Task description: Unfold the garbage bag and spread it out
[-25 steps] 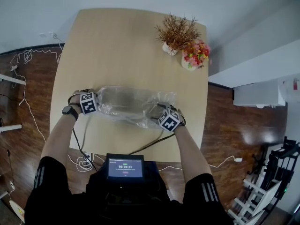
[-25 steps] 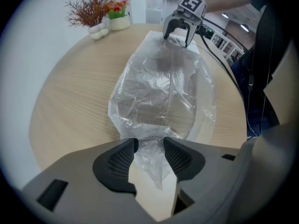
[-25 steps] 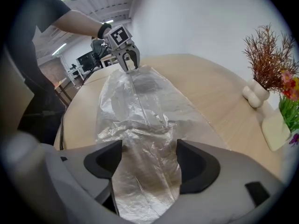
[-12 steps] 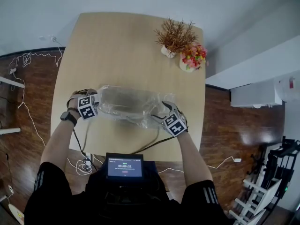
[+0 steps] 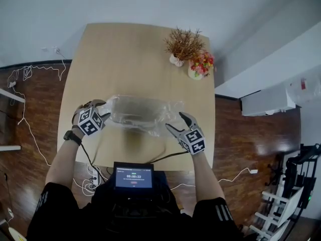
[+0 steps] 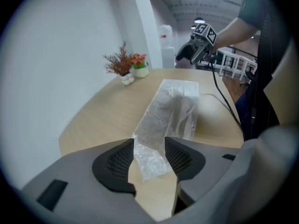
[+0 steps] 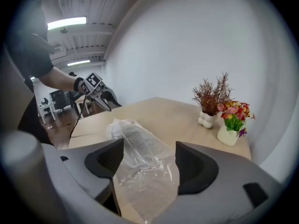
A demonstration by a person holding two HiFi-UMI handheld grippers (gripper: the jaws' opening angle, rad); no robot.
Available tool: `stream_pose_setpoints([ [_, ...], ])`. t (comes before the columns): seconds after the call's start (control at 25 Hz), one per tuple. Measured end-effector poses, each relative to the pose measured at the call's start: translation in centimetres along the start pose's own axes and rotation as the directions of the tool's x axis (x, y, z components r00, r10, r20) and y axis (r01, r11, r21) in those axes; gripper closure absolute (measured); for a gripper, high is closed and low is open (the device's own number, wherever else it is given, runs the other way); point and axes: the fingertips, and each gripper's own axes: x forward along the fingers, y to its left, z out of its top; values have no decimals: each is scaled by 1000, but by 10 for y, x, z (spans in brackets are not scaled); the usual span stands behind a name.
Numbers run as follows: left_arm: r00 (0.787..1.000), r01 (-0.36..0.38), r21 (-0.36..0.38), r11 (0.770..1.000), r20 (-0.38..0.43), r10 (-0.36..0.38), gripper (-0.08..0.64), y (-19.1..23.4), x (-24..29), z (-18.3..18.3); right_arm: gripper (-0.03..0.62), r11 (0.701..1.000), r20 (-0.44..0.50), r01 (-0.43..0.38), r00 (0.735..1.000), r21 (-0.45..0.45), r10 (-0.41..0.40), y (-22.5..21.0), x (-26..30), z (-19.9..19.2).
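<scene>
**Clear garbage bag (image 5: 143,112) crumpled across the table's near half**

The left gripper (image 5: 103,109) and right gripper (image 5: 176,122) flank its two ends, jaws apart and gripping nothing. Bare wooden table (image 5: 125,54) stretches beyond it. The dried-plant vase (image 5: 183,43) and flower pot (image 5: 200,64) stand near the far right edge, well apart from the bag.

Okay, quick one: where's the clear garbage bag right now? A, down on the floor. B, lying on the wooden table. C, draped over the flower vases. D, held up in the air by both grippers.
B: the garbage bag lies crumpled on the table, and the left gripper and right gripper both have their jaws apart, not clamped on it.
</scene>
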Motion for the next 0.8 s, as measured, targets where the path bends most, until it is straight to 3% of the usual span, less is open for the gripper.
stream_pose_setpoints([
  [0.16,997,-26,-27,999,67,28,339,-10,-24,12,215,997,70,54,996,63,-58,11,-33,14],
  [0.36,995,-18,8,1000,99,17,339,-42,-47,10,224,989,190,65,978,134,-90,38,-76,35],
  [0.56,985,-25,-83,996,168,39,345,-65,-68,15,225,995,253,60,964,75,-77,62,-114,42],
  [0.8,959,-33,-172,985,271,79,345,-87,-101,35,225,995,332,43,940,94,-72,82,-151,54],
])
